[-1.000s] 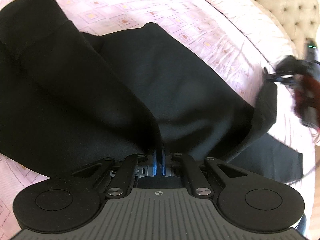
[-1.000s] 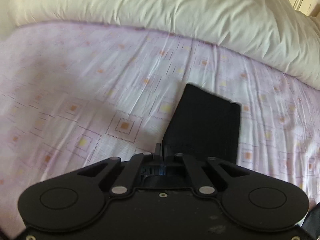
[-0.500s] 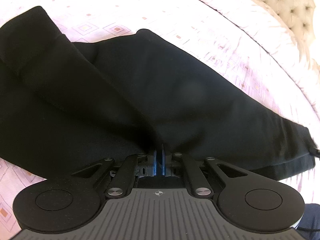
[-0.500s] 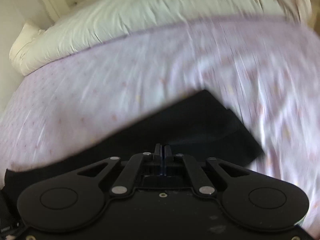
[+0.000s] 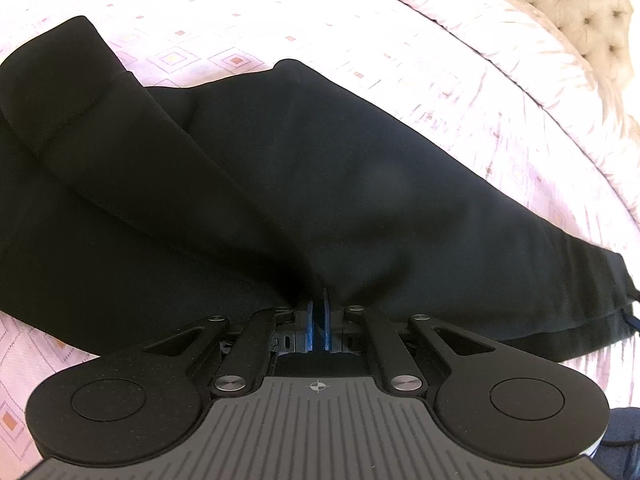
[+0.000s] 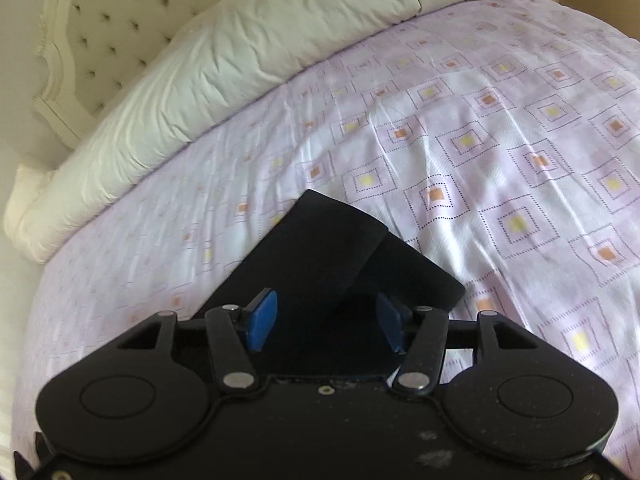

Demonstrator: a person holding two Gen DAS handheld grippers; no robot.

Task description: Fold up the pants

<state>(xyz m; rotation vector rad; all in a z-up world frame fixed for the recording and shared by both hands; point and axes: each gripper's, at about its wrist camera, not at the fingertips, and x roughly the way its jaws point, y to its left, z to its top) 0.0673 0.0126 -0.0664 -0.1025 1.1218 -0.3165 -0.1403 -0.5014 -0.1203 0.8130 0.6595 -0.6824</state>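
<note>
A bed with a lilac square-patterned sheet (image 6: 500,128) carries black pants (image 5: 280,184). The left gripper (image 5: 319,316) is clamped on a pinch of their fabric. The right gripper (image 6: 326,318) is opening, pads clear of the leg end lying between them. Beyond lie a cream duvet (image 6: 224,64) and tufted headboard (image 6: 108,20).

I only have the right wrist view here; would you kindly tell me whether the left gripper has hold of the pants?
Observer: Yes, the left gripper is shut on a pinch of the black pants.
Operator: Thank you. Is the fabric there flat?
Observer: No, it rises in folds toward the jaws.
Operator: What lies beyond it?
Observer: The patterned bedsheet, then a tufted headboard.
</note>
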